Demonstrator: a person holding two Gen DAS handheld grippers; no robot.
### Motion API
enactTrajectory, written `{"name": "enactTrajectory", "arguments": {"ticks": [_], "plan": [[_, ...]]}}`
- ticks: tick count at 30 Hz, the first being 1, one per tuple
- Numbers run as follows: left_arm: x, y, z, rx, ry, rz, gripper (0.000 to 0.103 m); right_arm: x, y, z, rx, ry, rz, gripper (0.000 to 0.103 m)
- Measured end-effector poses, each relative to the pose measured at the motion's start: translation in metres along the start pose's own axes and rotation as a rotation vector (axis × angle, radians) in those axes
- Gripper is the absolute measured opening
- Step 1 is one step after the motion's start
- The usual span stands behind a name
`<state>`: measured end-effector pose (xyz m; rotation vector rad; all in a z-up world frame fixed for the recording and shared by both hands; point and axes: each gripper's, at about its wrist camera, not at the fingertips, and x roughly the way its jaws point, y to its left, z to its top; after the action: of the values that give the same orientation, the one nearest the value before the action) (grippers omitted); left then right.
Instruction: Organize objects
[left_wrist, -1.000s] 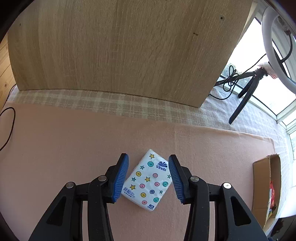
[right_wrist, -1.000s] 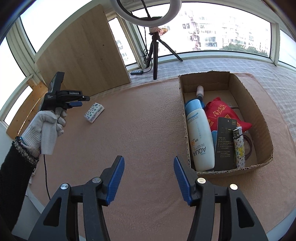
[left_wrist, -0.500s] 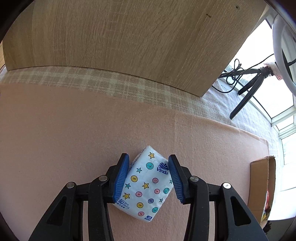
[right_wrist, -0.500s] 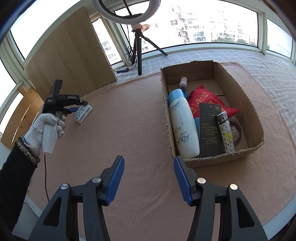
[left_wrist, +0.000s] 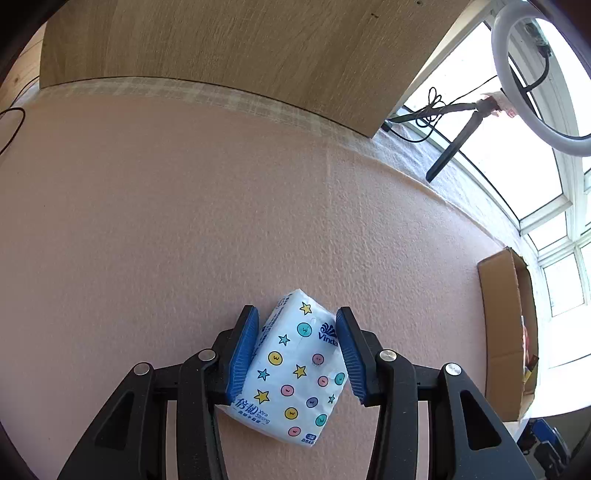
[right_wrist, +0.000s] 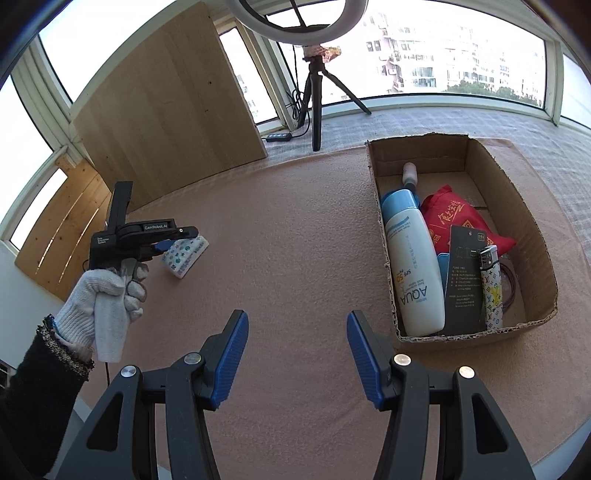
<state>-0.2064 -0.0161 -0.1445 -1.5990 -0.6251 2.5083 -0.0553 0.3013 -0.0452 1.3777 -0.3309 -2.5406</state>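
**Straddling the tissue pack, no grip yet**

Bracketing the tissue pack (left_wrist: 293, 369) with my left hand-held gripper (left_wrist: 295, 354): jaws half-open, pack skewed between them on the pink surface (left_wrist: 184, 221), left pad touching or nearly so, right corner gap visible. Risk: closing on the diagonal twists or squirts the soft pack out. Right hand-held gripper (right_wrist: 295, 358) open, empty. Cardboard box (right_wrist: 487, 162) well apart; a weak pinch could drop the pack en route.
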Motion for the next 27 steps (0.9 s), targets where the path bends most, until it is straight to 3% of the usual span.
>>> {"name": "enactTrajectory", "arguments": {"ticks": [9, 15, 18, 21, 27], "plan": [[-0.021, -0.007, -0.063, -0.024, -0.024, -0.016, 0.049, 0.011, 0.012, -0.003, -0.035, 0.021, 0.028, 0.052], [-0.037, 0.006, -0.077, -0.078, 0.007, -0.079, 0.053, 0.017, 0.019, -0.006, -0.056, 0.041, 0.042, 0.052], [-0.051, 0.014, -0.084, -0.066, -0.014, -0.066, 0.054, 0.019, 0.02, -0.007, -0.053, 0.054, 0.051, 0.052], [-0.05, 0.021, -0.09, -0.054, 0.018, -0.071, 0.054, 0.023, 0.021, -0.008, -0.04, 0.064, 0.062, 0.052], [-0.047, 0.01, -0.1, -0.027, 0.049, -0.129, 0.052, 0.032, 0.029, -0.012, -0.032, 0.097, 0.088, 0.052]]}}
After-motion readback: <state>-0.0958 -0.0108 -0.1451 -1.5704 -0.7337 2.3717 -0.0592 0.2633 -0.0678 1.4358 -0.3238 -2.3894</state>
